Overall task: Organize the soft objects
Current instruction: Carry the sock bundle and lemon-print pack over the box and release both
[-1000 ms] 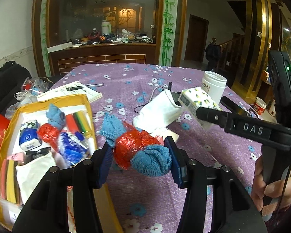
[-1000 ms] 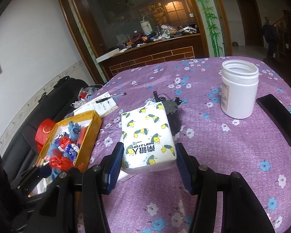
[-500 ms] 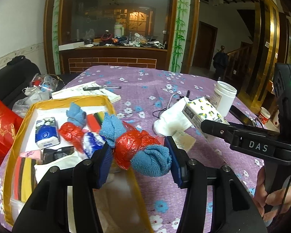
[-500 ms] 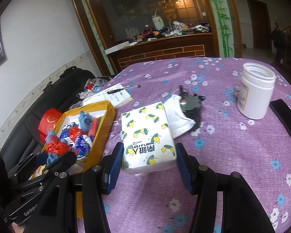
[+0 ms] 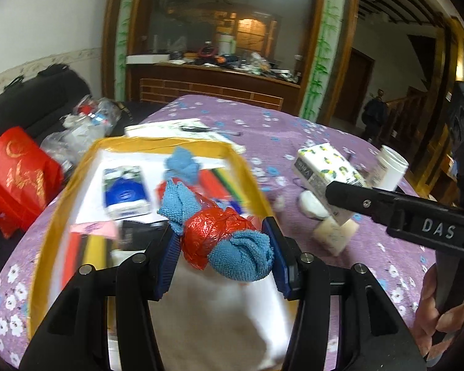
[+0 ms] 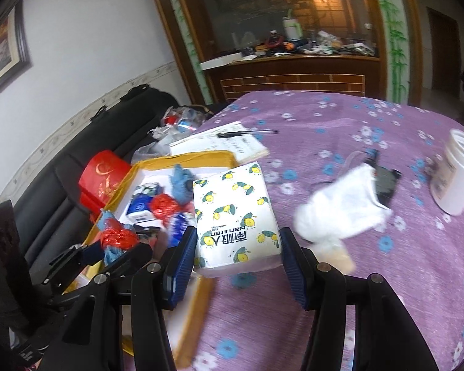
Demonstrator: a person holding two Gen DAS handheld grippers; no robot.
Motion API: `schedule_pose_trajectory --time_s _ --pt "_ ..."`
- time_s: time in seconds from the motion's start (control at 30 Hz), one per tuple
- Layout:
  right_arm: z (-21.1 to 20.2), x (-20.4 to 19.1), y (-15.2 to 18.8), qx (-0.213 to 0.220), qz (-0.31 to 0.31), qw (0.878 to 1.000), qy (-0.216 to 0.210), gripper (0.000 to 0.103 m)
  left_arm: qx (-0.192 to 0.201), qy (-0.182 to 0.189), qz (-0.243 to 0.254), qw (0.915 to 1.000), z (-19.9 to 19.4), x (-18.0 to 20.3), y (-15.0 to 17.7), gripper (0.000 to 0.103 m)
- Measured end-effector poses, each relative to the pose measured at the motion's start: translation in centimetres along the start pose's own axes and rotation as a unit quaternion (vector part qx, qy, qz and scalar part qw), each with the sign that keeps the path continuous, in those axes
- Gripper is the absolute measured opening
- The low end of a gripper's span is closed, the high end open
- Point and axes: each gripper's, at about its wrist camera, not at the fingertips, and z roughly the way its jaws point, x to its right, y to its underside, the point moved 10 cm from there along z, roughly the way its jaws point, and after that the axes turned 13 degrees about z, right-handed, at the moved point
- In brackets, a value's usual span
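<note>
My left gripper (image 5: 221, 250) is shut on a blue cloth bundle wrapped in red plastic (image 5: 222, 238) and holds it above the yellow box (image 5: 55, 210), near its right wall. The bundle also shows in the right wrist view (image 6: 116, 238). My right gripper (image 6: 236, 250) is shut on a white tissue pack with a lemon print (image 6: 235, 213), held above the purple tablecloth by the box's right edge; the pack also shows in the left wrist view (image 5: 328, 167). The box holds another blue cloth (image 5: 182, 164), a blue-and-white pack (image 5: 125, 193) and coloured strips.
A white cloth pouch (image 6: 340, 210) with a black device lies on the table right of the tissue pack. A white jar (image 6: 456, 176) stands at the far right. A notepad with a pen (image 6: 232, 140) lies behind the box. A red bag (image 5: 18, 176) sits left of it.
Both grippers have moved left towards the yellow box with their loads. The bundle now hangs over the box's inside; the tissue pack is nearer its right edge.
</note>
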Motion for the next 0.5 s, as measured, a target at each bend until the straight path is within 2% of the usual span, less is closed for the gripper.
schedule_pose_trajectory --time_s 0.27,0.5 --pt "3.7 -5.3 -0.1 -0.032 -0.033 0.999 -0.012 0.054 -0.017 -0.023 -0.040 0.9988 0.7 -4.8 1.7 0.051" --pt "8.1 -8.5 0.3 -0.063 -0.060 0.996 -0.008 0.054 -0.029 -0.024 -0.041 0.9984 1.4 -5.5 2.7 0.051"
